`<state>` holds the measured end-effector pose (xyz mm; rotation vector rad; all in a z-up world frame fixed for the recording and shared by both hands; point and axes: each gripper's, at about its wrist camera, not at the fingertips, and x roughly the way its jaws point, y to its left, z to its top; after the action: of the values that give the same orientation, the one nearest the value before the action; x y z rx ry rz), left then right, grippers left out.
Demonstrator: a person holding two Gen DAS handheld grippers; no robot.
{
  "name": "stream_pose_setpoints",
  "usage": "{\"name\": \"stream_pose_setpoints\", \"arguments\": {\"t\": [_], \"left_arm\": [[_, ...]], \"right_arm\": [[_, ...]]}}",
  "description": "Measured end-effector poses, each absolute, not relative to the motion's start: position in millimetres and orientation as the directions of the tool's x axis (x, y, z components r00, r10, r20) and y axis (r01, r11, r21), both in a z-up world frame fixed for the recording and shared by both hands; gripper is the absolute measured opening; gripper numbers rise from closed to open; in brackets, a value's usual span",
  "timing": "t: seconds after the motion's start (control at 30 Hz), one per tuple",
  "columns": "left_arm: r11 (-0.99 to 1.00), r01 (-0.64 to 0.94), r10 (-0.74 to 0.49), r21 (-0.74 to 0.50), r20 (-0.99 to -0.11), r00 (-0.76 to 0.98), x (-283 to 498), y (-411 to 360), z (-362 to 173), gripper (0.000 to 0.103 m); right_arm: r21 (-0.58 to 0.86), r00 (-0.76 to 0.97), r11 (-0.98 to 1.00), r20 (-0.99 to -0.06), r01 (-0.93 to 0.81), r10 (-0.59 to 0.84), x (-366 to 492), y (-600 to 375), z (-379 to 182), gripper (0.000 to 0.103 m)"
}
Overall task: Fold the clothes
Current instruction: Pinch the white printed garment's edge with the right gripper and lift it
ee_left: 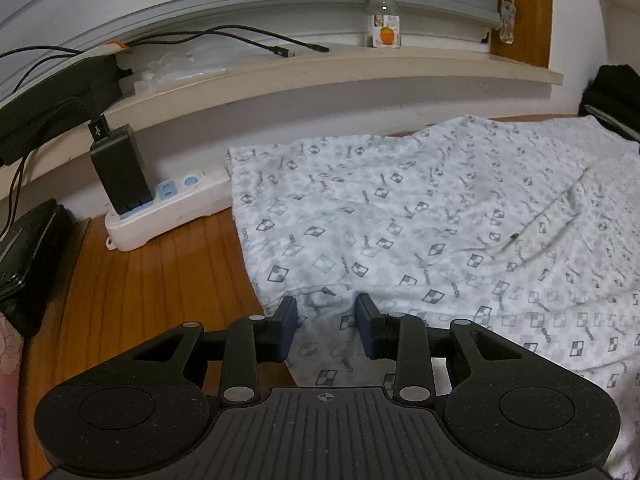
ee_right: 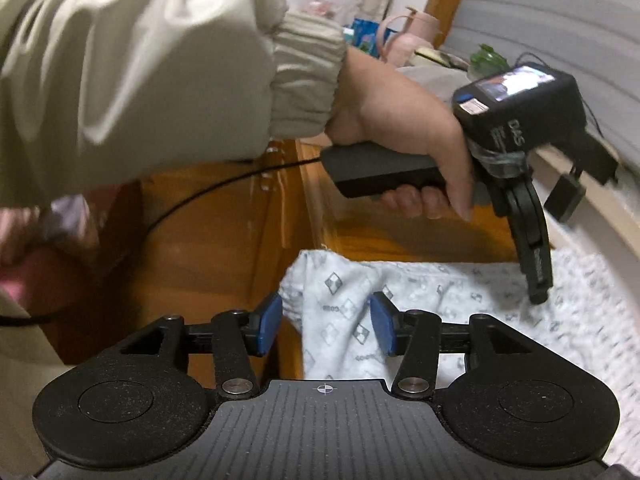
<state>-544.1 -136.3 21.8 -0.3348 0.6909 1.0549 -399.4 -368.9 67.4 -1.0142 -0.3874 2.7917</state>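
The patterned cloth (ee_left: 420, 216) lies spread on the wooden table (ee_left: 160, 272), beside a white power strip (ee_left: 168, 208). The left gripper (ee_left: 326, 312) has its jaws apart above the cloth's edge. The right gripper (ee_right: 325, 320) also has spread jaws, with a cloth corner between them, not pinched

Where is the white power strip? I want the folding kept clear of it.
In the left wrist view the power strip lies at left on the wooden table, against the wall, its end touching the patterned garment.

A wooden table (ee_left: 160, 272) carries patterned cloth (ee_left: 400, 208) and a power strip (ee_left: 168, 208).
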Motion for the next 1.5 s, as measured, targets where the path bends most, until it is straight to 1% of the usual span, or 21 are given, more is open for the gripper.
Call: {"name": "stream_pose_setpoints", "arguments": {"t": [0.33,0.4,0.47,0.5,0.53,0.63,0.73,0.8,0.93,1.0,1.2,1.33,1.5], "left_arm": [[0.459,-0.886,0.679,0.058,-0.666,0.308,-545,-135,22,0.036],[0.458,-0.887,0.678,0.057,-0.668,0.307,-545,-135,23,0.036],[0.457,-0.888,0.675,0.052,-0.670,0.308,-545,-134,23,0.036],[0.455,-0.890,0.669,0.040,-0.674,0.312,-546,-133,24,0.037],[0.455,-0.890,0.658,0.025,-0.682,0.318,-548,-132,25,0.037],[0.448,-0.893,0.641,-0.042,-0.682,0.353,-560,-135,38,0.038],[0.433,-0.894,0.659,-0.113,-0.638,0.399,-572,-143,49,0.044],[0.431,-0.891,0.658,-0.145,-0.625,0.420,-575,-147,49,0.046],[0.417,-0.901,0.646,-0.122,-0.658,0.388,-570,-145,34,0.046],[0.406,-0.907,0.655,-0.109,-0.658,0.372,-570,-145,28,0.047],[0.371,-0.925,0.680,-0.085,-0.653,0.333,-572,-147,28,0.047],[0.344,-0.932,0.703,-0.111,-0.628,0.334,-580,-147,31,0.048],[0.223,-0.962,0.775,-0.158,-0.570,0.273,-611,-147,47,0.048]], "right_arm": [[-0.419,-0.741,-0.908,-0.608,-0.006,0.286,-397,-378,54,0.049],[-0.443,-0.740,-0.896,-0.604,0.002,0.297,-396,-381,52,0.047],[-0.443,-0.744,-0.896,-0.595,-0.011,0.303,-396,-380,53,0.034],[-0.430,-0.750,-0.902,-0.589,-0.023,0.300,-394,-378,56,0.019],[-0.413,-0.759,-0.910,-0.583,-0.032,0.291,-392,-377,59,0.007],[-0.334,-0.794,-0.942,-0.562,-0.038,0.231,-385,-379,74,0.006],[-0.247,-0.823,-0.969,-0.544,-0.026,0.161,-375,-388,88,0.005],[-0.191,-0.838,-0.981,-0.535,-0.003,0.107,-368,-394,100,0.005],[-0.120,-0.852,-0.991,-0.523,0.053,0.017,-356,-396,125,0.005],[-0.109,-0.860,-0.993,-0.510,0.044,0.017,-352,-393,134,0.005],[-0.177,-0.864,-0.984,-0.490,-0.030,0.115,-344,-362,160,0.004],[-0.281,-0.845,-0.957,-0.490,-0.079,0.213,-354,-323,178,0.004],[-0.423,-0.799,-0.901,-0.508,-0.094,0.322,-376,-257,190,0.004]]}}
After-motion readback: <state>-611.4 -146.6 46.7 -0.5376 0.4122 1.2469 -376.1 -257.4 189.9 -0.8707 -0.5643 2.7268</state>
